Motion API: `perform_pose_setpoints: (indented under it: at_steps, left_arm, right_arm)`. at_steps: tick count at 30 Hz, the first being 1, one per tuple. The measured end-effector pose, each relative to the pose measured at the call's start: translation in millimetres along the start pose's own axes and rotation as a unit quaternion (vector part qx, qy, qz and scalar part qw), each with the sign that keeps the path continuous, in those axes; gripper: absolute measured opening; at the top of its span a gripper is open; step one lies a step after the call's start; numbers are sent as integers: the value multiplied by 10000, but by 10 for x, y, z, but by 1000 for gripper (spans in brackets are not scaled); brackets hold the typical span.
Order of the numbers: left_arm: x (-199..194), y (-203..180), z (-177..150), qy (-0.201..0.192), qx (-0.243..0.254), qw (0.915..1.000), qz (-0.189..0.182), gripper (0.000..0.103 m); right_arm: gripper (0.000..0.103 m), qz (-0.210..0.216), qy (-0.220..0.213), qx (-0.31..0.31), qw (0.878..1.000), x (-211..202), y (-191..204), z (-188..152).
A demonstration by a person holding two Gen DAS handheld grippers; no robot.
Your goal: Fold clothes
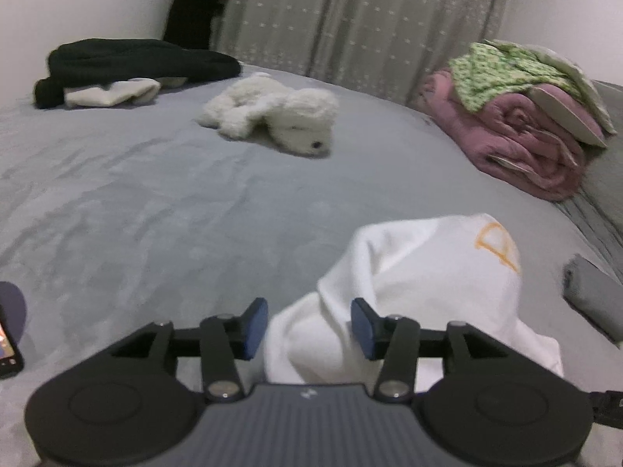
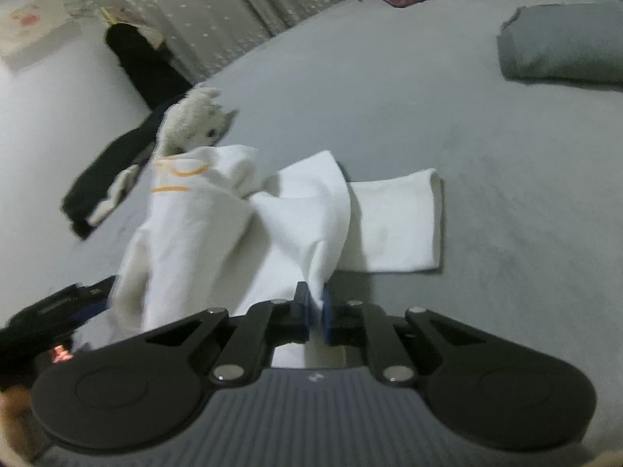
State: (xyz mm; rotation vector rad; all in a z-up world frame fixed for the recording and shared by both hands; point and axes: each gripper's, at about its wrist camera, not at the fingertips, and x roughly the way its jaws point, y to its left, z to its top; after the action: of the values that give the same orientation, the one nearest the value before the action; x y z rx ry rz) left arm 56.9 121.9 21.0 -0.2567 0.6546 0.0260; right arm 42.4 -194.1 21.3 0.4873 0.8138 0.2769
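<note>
The white T-shirt with orange print lies bunched on the grey bedsheet. The right gripper pinches a fold of its fabric between nearly closed jaws. The left gripper stands spread, pads clear of the cloth between them.

Your white cotton garment with orange print hides its lower hem behind the gripper body; the dark phone-like slab, perhaps a screen, is cut off at the left edge.
</note>
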Motion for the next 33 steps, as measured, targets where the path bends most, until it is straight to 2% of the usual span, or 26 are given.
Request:
perform_pose_setpoints:
  at_steps: [3, 7, 11, 14, 22, 25, 33]
  left_arm:
    - [0, -60, -29, 53, 25, 9997, -222, 57]
    - [-41, -168, -60, 16, 97, 9988, -480, 61]
    - [-80, -289, -87, -70, 254, 9976, -634, 64]
    - [-89, -365, -99, -106, 359, 9966, -738, 65]
    - [-108, -513, -113, -187, 589, 9927, -1039, 65]
    - [-121, -564, -135, -230, 702, 9910, -1115, 65]
    - [-115, -638, -170, -270, 851, 9890, -1178, 65]
  right_arm:
    - [9, 234, 6, -156, 9996, -173, 65, -50]
    - [9, 282, 76, -369, 9989, -278, 121, -130]
    - [9, 561, 338, -390, 9971, -285, 206, -181]
    - [9, 762, 546, -637, 9936, -308, 336, -245]
    - [9, 1378, 1245, -1049, 9770, -322, 581, -459]
    - [9, 1405, 1479, -1206, 9715, -271, 650, -542]
    - [9, 878, 1937, -1444, 9664, 46, 635, -684]
